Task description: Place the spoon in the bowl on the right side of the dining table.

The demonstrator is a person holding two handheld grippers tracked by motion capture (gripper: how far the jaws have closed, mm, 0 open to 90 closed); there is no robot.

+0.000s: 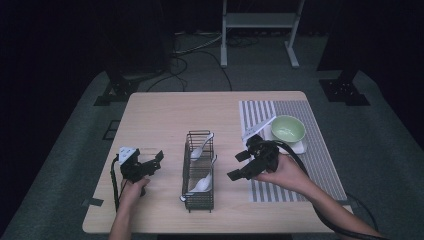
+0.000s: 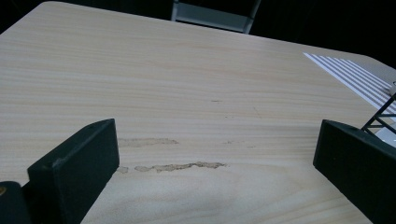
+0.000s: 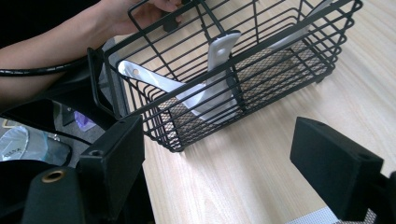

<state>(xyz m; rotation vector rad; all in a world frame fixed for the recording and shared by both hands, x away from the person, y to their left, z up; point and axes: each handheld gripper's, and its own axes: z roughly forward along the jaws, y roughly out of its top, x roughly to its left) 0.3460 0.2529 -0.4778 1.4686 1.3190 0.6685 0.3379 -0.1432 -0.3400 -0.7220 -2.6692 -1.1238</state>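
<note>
Overhead, from the high view: I hold a tool in each hand at the near side of the counter (image 1: 165, 107), with a black wire basket (image 1: 199, 170) standing between them. My right tool (image 1: 239, 166) hovers just right of the basket, jaws spread and pointed toward it, gripping nothing. My left tool (image 1: 159, 159) rests low to the basket's left, also spread and empty. Two white spoons lie in the basket, one spoon (image 1: 201, 149) in the far half, the other spoon (image 1: 202, 183) in the near half. A green bowl (image 1: 287, 128) sits on a white tray (image 1: 299, 147) on the striped mat (image 1: 320, 150) at the right, apart from the basket.

Next, the left gripper view: both black jaws stand wide over bare wood, a corner of the basket (image 2: 380, 116) just past the right jaw, nothing between them.

Last, the right gripper view: my jaws are parted, with the near end of the basket (image 3: 233, 70) ahead of them and the near spoon (image 3: 205, 95) leaning inside against the wires. I judge this the approach step, a spoon not yet reached. The next move, as I read it, calls for lifting the right tool over the rim, dropping in along the spoon's handle and closing across it without snagging the wires.
</note>
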